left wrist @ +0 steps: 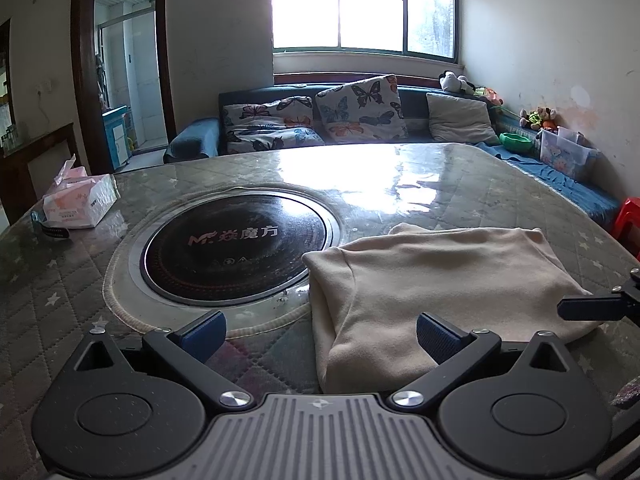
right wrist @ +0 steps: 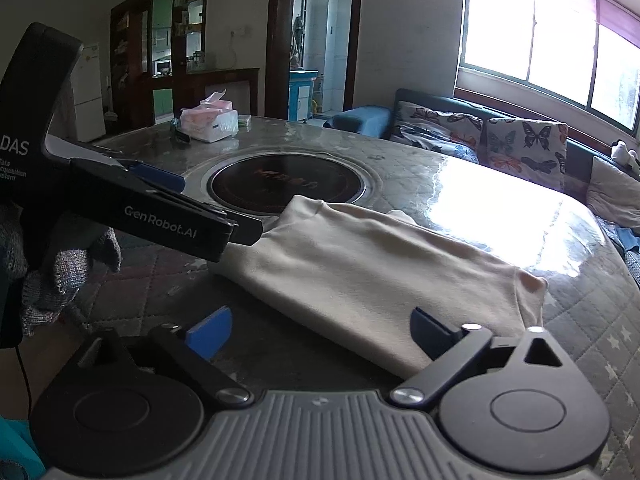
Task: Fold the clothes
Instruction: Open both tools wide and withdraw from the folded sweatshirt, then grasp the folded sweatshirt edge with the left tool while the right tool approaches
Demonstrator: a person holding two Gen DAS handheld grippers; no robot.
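a: well, we have the cream garment lying folded on the quilted table, right of the round black cooktop set into the middle. its far left corner reaches the cooktop's rim.

b: and our left gripper?

a: jaws spread wide, nothing between the pads. the right blue pad sits over the garment's near left corner; whether it touches the cloth we cannot tell. the left pad is over bare table.

b: from the right wrist view, our right gripper also stands wide apart, gripping nothing. the garment's near edge runs across in front of it, and the right pad overlaps that edge; contact we cannot judge.

a: open room?

b: the glossy stretch of table beyond the garment, toward the sofa, is bare. the tissue box sits at the far left edge, well apart from the cloth.

a: the left gripper's black body crosses just left of the garment in your view, gloved hand behind it.
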